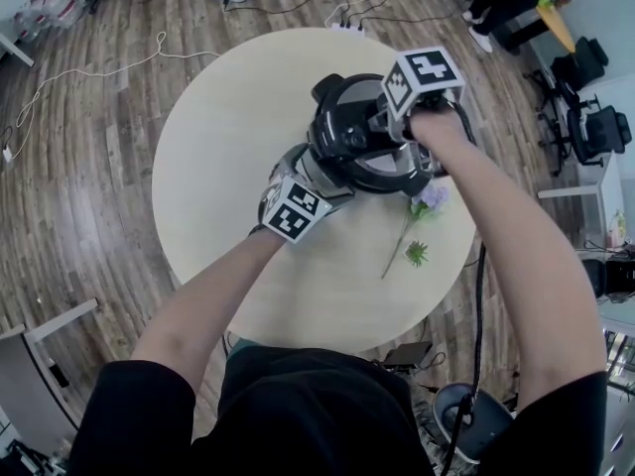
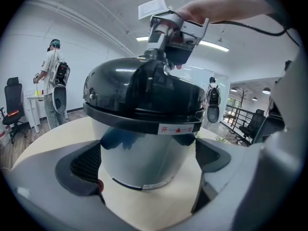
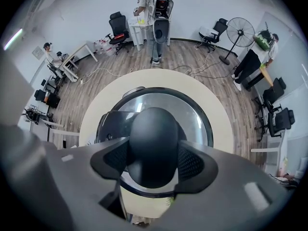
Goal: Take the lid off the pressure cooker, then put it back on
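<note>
**Both grippers at the cooker, lid on**

The pressure cooker (image 1: 352, 142) stood near the far right of the round table (image 1: 218, 137), its black lid (image 2: 144, 93) seated on the steel body (image 2: 139, 146). From above, the right gripper (image 3: 154, 162) pointed straight down, its jaws about half closed and both pads pressed against the sides of the lid's rounded knob (image 3: 153, 138). The left gripper (image 2: 147, 172) came in low from the side, jaws spread wide with the steel body between them, and I could see no pad pressing on the metal. A purple flower sprig (image 1: 422, 206) lay on the table just beside the cooker.
</note>
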The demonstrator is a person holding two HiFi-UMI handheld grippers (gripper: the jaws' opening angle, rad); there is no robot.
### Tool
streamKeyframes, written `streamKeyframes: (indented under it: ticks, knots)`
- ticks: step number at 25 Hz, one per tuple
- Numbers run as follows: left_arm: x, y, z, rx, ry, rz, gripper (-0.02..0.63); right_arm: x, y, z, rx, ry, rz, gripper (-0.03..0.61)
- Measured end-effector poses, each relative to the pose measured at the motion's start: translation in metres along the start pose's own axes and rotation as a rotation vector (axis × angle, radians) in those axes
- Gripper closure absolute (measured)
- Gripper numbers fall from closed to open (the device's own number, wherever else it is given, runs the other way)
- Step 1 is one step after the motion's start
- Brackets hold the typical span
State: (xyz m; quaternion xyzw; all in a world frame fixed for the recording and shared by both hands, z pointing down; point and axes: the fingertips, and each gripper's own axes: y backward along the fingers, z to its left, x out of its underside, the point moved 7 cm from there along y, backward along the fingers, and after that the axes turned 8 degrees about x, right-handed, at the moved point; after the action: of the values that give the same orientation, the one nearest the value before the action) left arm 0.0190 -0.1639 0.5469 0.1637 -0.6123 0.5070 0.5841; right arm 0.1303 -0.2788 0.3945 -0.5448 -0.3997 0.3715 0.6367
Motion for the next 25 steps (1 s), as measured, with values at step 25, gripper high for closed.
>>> streamKeyframes:
  ticks: [25]
  knots:
    - [0.0001, -0.0013, 0.0008, 0.000, -0.001, 0.009, 0.025, 0.0037, 0.0028, 0.0072, -0.072, 0.604, -0.074, 0.280]
